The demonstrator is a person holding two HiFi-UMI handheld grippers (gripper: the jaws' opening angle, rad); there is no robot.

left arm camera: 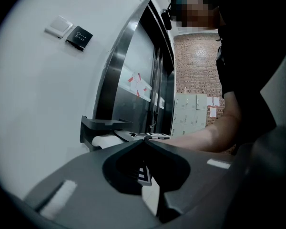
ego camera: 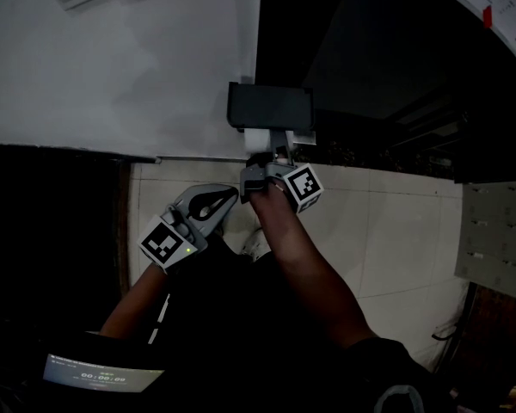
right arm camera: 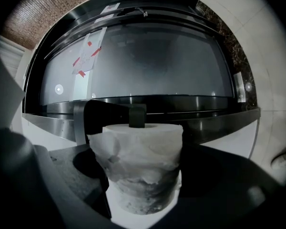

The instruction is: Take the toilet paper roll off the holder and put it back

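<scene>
With the right tool (right arm camera: pixel 142 178) grasping the toilet paper roll (right arm camera: pixel 143 147), it should slide straight and level along the holder (right arm camera: pixel 137 114) peg, while the left tool (left arm camera: pixel 145 140) hangs clenched and empty.

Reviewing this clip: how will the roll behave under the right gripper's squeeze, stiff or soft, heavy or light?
Probably soft: the roll looks pinched narrower between the jaws of the right gripper, so it should dent rather than slip. Its crumpled outer sheet may snag or unwind. Likely light, being paper round a hollow core on the holder.
</scene>
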